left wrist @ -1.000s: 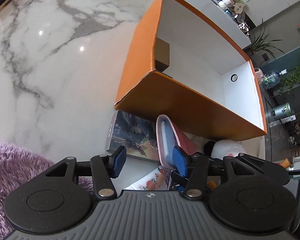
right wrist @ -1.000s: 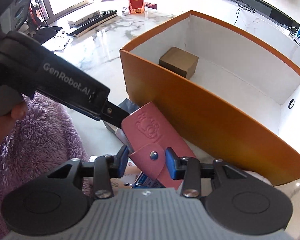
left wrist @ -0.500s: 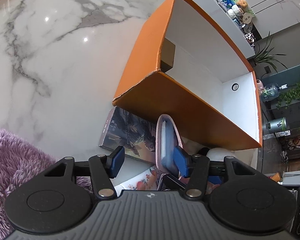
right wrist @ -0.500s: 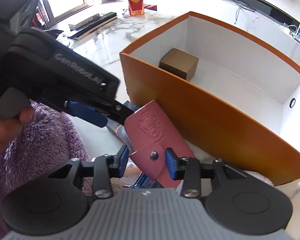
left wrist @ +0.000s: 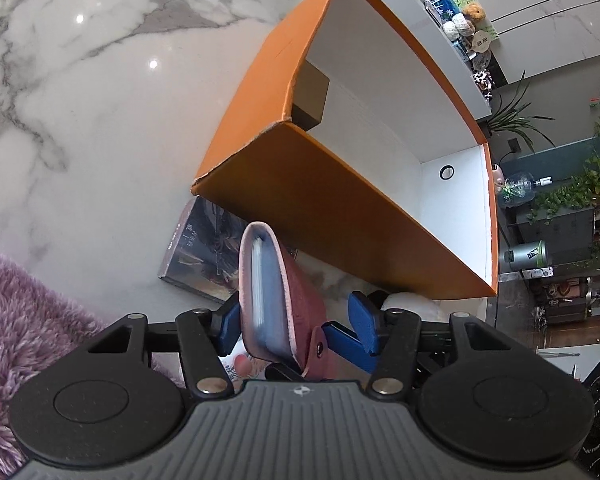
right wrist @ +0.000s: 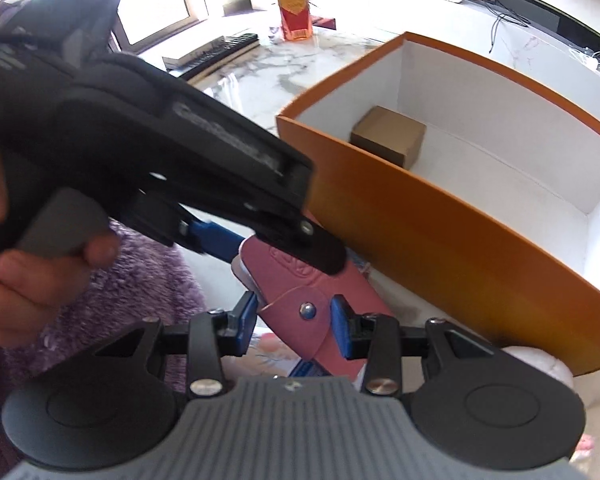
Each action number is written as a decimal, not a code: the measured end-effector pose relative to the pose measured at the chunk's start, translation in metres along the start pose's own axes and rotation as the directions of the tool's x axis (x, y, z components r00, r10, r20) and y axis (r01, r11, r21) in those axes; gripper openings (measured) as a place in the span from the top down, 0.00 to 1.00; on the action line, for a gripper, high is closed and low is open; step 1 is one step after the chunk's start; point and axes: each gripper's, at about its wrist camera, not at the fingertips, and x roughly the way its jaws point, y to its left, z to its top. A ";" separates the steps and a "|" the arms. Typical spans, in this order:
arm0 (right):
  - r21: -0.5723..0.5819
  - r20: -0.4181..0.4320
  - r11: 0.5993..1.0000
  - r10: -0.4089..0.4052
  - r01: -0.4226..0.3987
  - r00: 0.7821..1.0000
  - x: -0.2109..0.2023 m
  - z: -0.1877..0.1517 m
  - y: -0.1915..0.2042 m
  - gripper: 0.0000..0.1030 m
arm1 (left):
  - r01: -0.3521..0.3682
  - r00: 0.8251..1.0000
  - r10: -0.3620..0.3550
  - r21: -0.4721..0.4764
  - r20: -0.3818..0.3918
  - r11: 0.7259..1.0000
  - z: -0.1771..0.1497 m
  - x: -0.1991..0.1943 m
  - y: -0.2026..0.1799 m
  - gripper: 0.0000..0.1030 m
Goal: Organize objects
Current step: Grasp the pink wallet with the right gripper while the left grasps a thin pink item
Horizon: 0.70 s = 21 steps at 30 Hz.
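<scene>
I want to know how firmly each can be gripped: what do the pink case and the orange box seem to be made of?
Pink case: probably leather or faux leather, matte, with an embossed face, stitched-looking edge and metal snap. Orange box: cardboard, smooth orange outside, white inside, with a frayed corner.

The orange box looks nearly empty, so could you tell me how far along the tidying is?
Done: a small cardboard box sits inside the orange box. In hand: the right gripper clamps the pink card holder. Left: the book outside it.
</scene>
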 end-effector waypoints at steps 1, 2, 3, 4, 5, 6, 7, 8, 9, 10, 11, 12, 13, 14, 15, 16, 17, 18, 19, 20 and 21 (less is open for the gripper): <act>0.000 0.001 1.000 -0.001 0.001 1.000 0.000 0.000 0.001 0.59 | -0.013 1.000 0.013 0.012 0.007 1.000 0.000 0.000 -0.001 0.48; -0.005 0.001 1.000 -0.007 0.007 1.000 0.001 0.000 0.002 0.59 | -0.031 0.999 0.030 0.024 0.012 0.999 0.000 0.000 -0.001 0.55; -0.007 0.001 1.000 -0.014 0.014 1.000 0.002 0.000 0.002 0.59 | -0.047 0.999 0.047 0.029 0.018 0.998 0.000 -0.001 0.000 0.68; -0.003 0.002 1.000 -0.015 0.015 1.000 0.002 0.000 0.001 0.59 | -0.037 0.999 0.037 0.023 0.017 0.999 0.001 -0.002 0.002 0.69; 0.005 0.004 1.000 -0.007 0.007 1.000 0.002 0.001 -0.001 0.59 | -0.033 0.999 0.033 0.023 0.018 0.999 0.001 -0.002 0.004 0.70; 0.017 0.005 1.000 0.002 -0.002 1.000 0.002 0.001 -0.002 0.59 | -0.032 0.999 0.031 0.031 0.028 0.999 0.000 -0.004 0.003 0.72; 0.023 0.007 1.000 0.007 -0.008 1.000 0.001 0.002 -0.002 0.59 | -0.033 0.999 0.032 0.039 0.038 0.999 -0.001 -0.006 0.001 0.74; 0.023 0.009 1.000 0.010 -0.010 1.000 0.001 0.003 0.001 0.58 | -0.030 0.999 0.028 0.046 0.046 0.999 -0.001 -0.008 0.000 0.75; 0.023 0.008 1.000 0.010 -0.010 1.000 0.001 0.003 0.001 0.58 | -0.016 0.999 0.013 0.051 0.050 0.999 -0.001 -0.011 -0.001 0.79; 0.023 0.011 1.000 0.009 -0.009 1.000 0.000 0.004 0.002 0.57 | -0.006 0.999 0.003 0.059 0.055 0.998 0.000 -0.016 -0.001 0.80; 0.020 0.018 1.000 0.016 -0.016 1.000 -0.002 0.005 0.002 0.55 | -0.011 0.998 0.006 0.072 0.069 0.997 0.002 -0.022 -0.002 0.80; 0.021 0.023 1.000 0.021 -0.022 1.000 -0.004 0.005 0.002 0.49 | -0.013 0.996 0.006 0.085 0.084 0.996 0.002 -0.029 -0.002 0.80; 0.024 0.031 0.999 0.033 -0.034 0.999 -0.006 0.007 -0.002 0.43 | -0.013 0.995 0.004 0.090 0.095 0.996 0.004 -0.036 -0.001 0.80; 0.024 0.034 0.999 0.046 -0.047 0.998 -0.008 0.008 -0.003 0.41 | -0.033 0.994 0.022 0.098 0.110 0.995 0.005 -0.043 0.000 0.81; 0.018 0.031 0.999 0.048 -0.049 0.998 -0.009 0.008 -0.004 0.41 | -0.060 0.990 0.045 0.111 0.132 0.992 0.006 -0.051 0.000 0.81; 0.007 0.028 0.999 0.042 -0.042 0.999 -0.009 0.009 -0.005 0.41 | -0.084 0.986 0.065 0.121 0.153 0.989 0.006 -0.058 0.001 0.81; -0.014 0.018 0.999 0.032 -0.031 0.999 -0.007 0.010 -0.006 0.41 | -0.100 0.983 0.078 0.124 0.168 0.987 0.007 -0.065 0.003 0.81; -0.037 0.004 0.999 0.024 -0.024 1.000 -0.004 0.011 -0.007 0.41 | -0.110 0.980 0.087 0.125 0.181 0.986 0.008 -0.071 0.005 0.81; -0.061 -0.006 0.998 0.020 -0.020 1.000 -0.001 0.013 -0.007 0.41 | -0.116 0.977 0.091 0.124 0.191 0.985 0.009 -0.076 0.007 0.81; -0.092 -0.018 0.996 0.018 -0.019 1.000 0.004 0.016 -0.008 0.41 | -0.123 0.975 0.096 0.122 0.202 0.985 0.009 -0.080 0.008 0.81; -0.123 -0.036 0.992 0.017 -0.021 0.999 0.011 0.020 -0.009 0.41 | -0.132 0.972 0.104 0.123 0.211 0.984 0.010 -0.083 0.009 0.81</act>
